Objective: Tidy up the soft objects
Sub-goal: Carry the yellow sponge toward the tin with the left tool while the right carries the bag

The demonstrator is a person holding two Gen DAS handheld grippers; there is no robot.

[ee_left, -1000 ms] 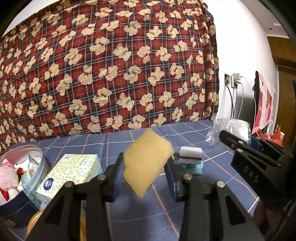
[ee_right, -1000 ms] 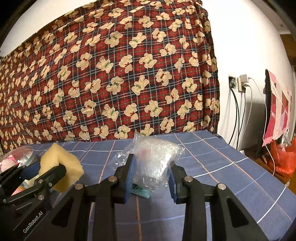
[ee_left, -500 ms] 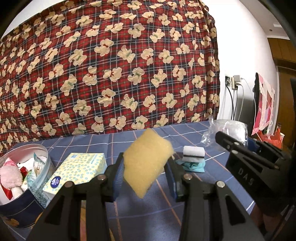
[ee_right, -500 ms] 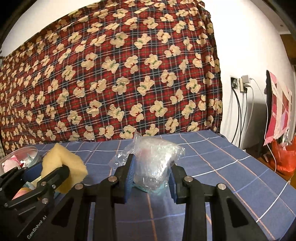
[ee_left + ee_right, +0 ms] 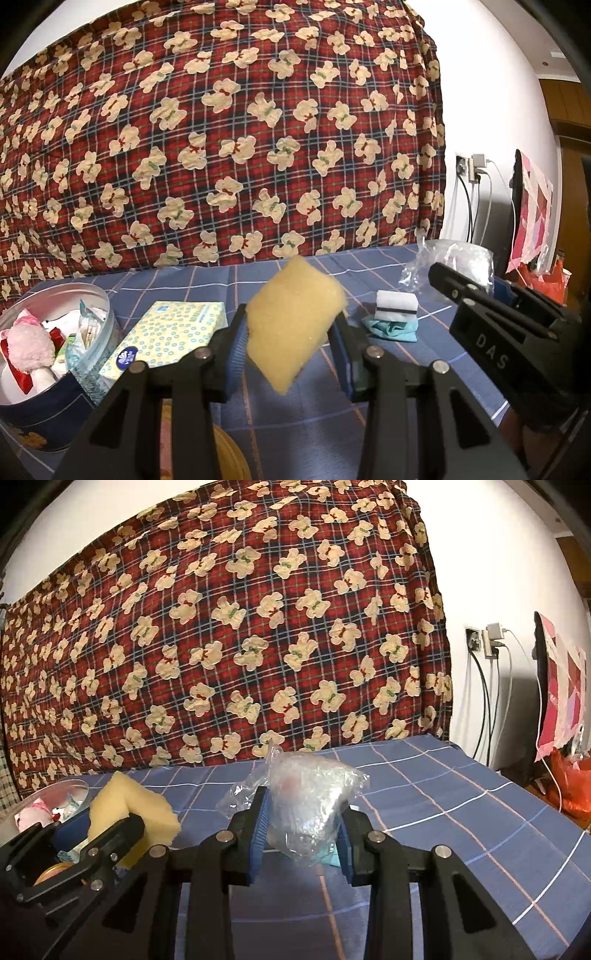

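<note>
Home, prob. a bedroom or living rm. Teddy-bear plaid fabric (image 5: 229, 140) hangs over the back wall; blue checked cloth (image 5: 461, 812) covers the table. On it: tissue box (image 5: 166, 336), round tin (image 5: 55, 369) w/ small soft bits. White wall w/ outlet & chargers (image 5: 484, 638), cables hanging down; red plastic bag (image 5: 572, 786) at right.

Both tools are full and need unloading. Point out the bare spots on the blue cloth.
Bare cloth lies between the tissue box and the white sponge. The right half toward the wall cables is open too. Crowded: the round tin against the tissue box.
</note>
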